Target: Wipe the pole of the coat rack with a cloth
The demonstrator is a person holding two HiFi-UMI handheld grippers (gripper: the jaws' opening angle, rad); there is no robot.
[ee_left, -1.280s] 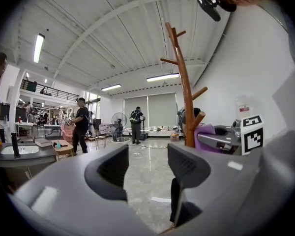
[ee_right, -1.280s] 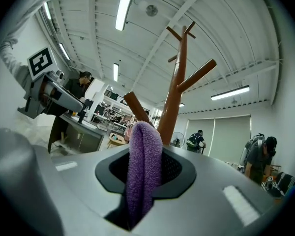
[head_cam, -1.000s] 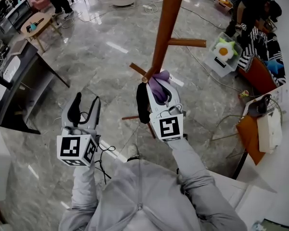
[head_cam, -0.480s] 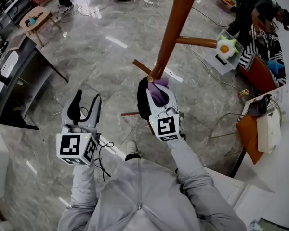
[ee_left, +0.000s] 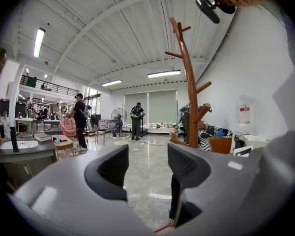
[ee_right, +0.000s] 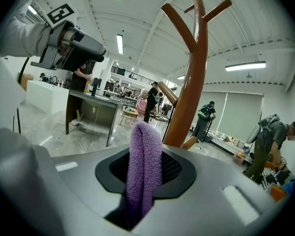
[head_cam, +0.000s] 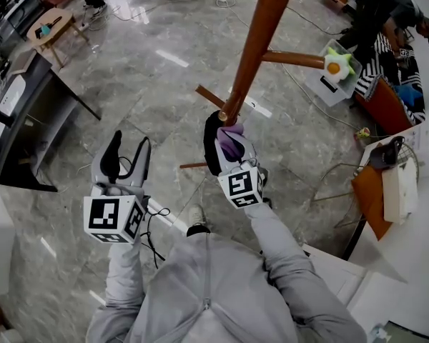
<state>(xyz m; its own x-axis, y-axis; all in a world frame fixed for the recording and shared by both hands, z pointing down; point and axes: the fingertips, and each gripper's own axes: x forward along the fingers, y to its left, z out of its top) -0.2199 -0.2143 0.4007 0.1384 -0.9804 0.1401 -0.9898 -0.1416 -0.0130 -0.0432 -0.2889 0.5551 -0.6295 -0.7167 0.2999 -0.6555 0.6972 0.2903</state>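
The marble floor (head_cam: 129, 98) (grey, glossy) bears the coat rack (head_cam: 259, 38) and a small wooden table (head_cam: 48, 27).

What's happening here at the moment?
A person holds a claw in each hand. The right claw is shut on a purple cloth, with the cloth's tip right by the coat rack pole. Whether they actually touch is hard to confirm. The left claw is open and empty, held off to the side, away from the pole.
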